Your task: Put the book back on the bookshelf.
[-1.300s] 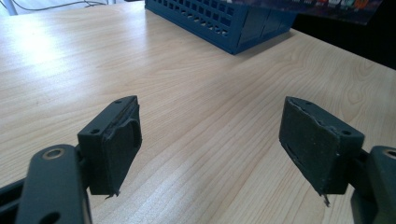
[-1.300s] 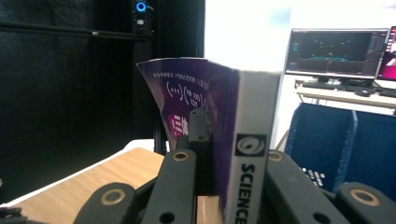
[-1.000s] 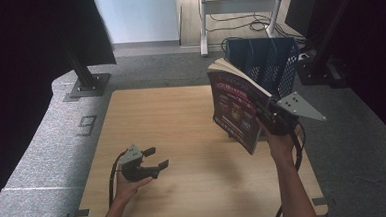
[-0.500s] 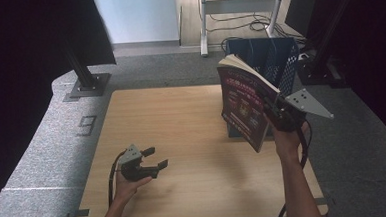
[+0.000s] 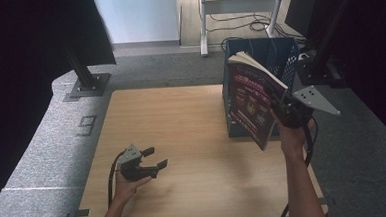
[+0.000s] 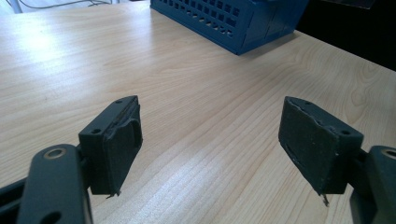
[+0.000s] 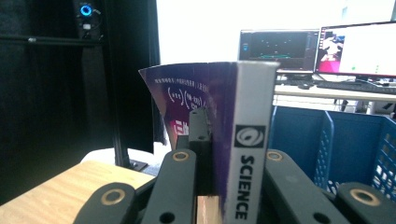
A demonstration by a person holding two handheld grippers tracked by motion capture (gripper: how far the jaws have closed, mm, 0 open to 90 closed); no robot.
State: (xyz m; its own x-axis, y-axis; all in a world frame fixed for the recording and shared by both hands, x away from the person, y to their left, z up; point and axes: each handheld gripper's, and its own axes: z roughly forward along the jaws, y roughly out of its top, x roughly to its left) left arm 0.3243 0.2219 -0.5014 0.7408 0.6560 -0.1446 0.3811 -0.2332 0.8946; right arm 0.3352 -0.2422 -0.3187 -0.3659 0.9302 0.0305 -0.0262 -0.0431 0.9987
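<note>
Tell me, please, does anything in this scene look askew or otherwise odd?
Yes. The book hangs tilted in the air, clamped by the right gripper beside the blue crate, and its front cover bows away from the pages instead of lying flat. The left gripper rests open and empty on the table.

Purple-covered book [image 5: 252,104] held upright, tilted, beside the blue crate [image 5: 274,54].

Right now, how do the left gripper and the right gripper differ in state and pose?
The left gripper is open with nothing between its jaws, while the right gripper is shut on the book. The left gripper rests low at the table, but the right gripper is raised, holding the book upright beside the blue basket. Both have black jaws.
</note>
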